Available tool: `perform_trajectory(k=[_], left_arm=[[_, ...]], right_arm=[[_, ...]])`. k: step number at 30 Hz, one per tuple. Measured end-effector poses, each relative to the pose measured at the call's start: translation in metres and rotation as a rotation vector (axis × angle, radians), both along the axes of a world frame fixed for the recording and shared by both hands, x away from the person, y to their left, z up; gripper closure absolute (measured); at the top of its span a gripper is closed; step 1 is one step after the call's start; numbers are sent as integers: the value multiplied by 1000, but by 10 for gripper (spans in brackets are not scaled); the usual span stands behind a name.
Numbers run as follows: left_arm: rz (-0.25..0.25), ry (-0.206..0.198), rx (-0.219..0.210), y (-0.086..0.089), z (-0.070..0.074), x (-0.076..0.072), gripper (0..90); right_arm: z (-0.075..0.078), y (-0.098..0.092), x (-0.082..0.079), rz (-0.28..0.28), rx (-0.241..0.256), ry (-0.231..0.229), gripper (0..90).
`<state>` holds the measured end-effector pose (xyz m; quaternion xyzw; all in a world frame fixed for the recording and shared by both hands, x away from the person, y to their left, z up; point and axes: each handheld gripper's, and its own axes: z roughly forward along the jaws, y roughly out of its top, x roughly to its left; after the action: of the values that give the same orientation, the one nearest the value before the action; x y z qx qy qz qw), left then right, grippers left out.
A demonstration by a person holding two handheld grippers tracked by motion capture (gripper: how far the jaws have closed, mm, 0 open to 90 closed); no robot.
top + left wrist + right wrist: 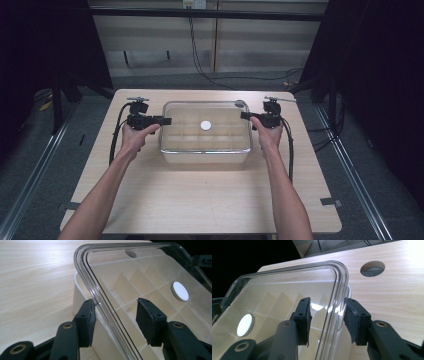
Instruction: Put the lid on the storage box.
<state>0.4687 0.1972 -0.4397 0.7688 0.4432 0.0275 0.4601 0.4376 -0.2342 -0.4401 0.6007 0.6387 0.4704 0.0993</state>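
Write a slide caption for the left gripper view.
Left tongs open astride the rim of the clear plastic lid over a white compartmented box on a light wooden table.

Dim workroom around a pale wooden table [200, 200], lit from above.

Light wood-grain top with rounded corners, a round grommet hole [372, 268] near its far right corner. Grey floor [360, 165] on all sides, with metal rails [30, 175] running along the left and right edges of the table. Strips of grey tape [331, 202] at the near left and near right corners. Beige panelled wall [260, 45] beyond the far edge, a dark horizontal bar [200, 12] across it, black cables [200, 60] hanging down and trailing over the floor. Black curtains [390, 75] at both sides.
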Motion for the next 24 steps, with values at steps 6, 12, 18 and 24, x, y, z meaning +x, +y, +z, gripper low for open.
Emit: perform_trajectory(k=[6,12,18,24], left_arm=[[21,19,-8,-2,-4,1,494],[15,37,-17,0,-8,2,493],[24,44,-12,-3,-11,2,475],[29,35,-8,-4,-11,1,460]], right_arm=[[-4,3,2,-7,-35,12,548],[-8,4,2,-8,-38,15,540],[-11,6,2,-15,-59,13,524],[-13,7,3,-20,-58,9,509]])
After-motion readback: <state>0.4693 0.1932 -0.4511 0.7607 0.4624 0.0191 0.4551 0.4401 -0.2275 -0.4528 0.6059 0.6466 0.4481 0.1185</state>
